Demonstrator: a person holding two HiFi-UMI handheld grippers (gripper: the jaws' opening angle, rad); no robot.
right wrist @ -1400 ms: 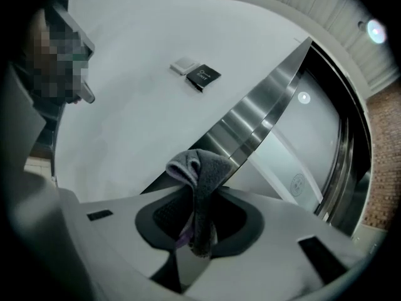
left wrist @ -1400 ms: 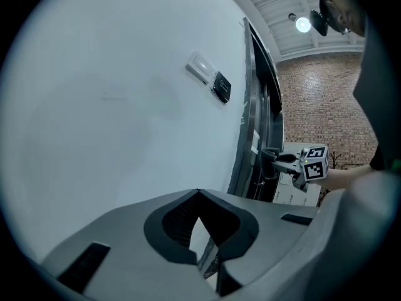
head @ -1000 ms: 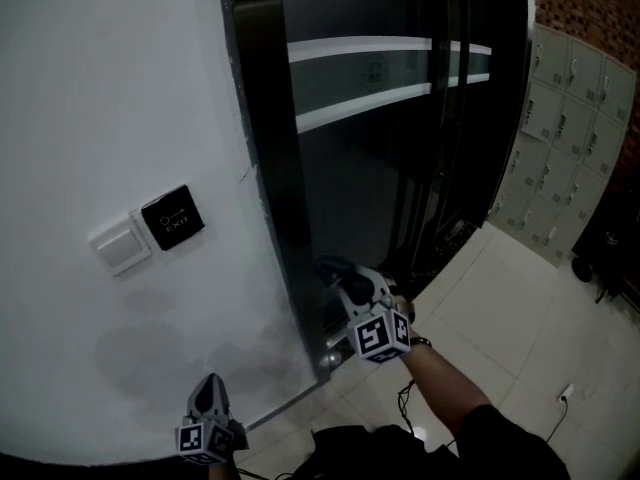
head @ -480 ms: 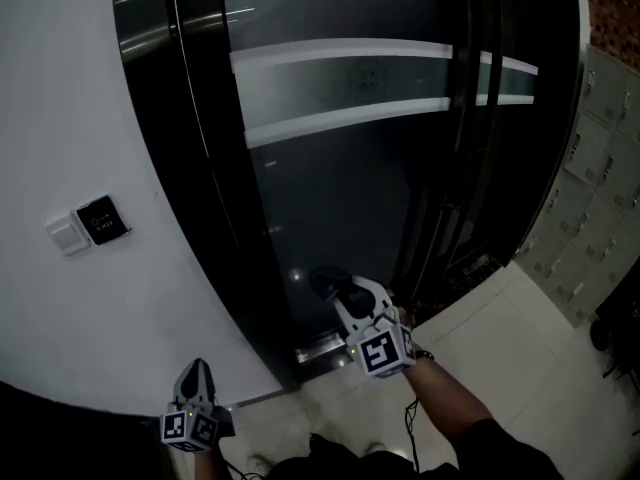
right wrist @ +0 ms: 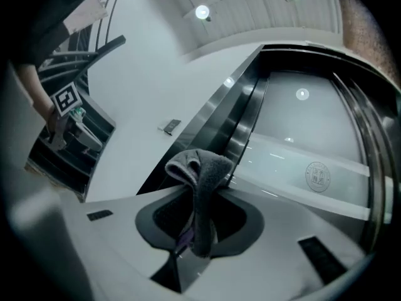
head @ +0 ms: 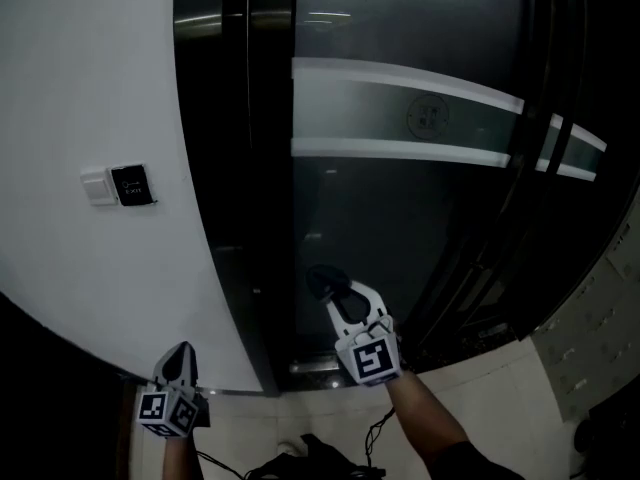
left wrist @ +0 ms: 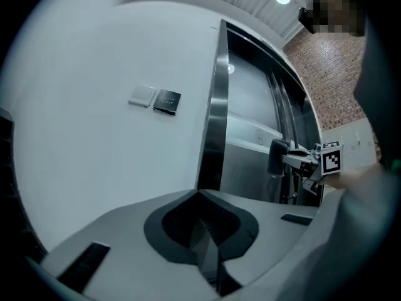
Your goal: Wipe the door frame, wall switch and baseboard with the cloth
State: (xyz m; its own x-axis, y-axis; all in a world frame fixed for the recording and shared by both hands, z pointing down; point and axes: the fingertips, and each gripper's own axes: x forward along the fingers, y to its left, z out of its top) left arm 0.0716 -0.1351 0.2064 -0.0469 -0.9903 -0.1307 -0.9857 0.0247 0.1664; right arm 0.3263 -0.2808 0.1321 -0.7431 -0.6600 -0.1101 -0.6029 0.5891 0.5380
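Grey cloth (right wrist: 199, 187) is pinched in the right gripper (head: 335, 290), held before the dark metal door frame (head: 235, 168), seemingly just short of contact. Left gripper (head: 182, 356) hangs low, jaws pressed together, empty. Wall switch (head: 98, 185) sits on the white wall (head: 90, 88), well apart.

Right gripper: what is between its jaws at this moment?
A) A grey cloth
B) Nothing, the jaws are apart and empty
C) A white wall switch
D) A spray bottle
A: in the right gripper view, the right gripper is shut on a grey cloth, which bunches up above the jaws in front of the dark door frame.
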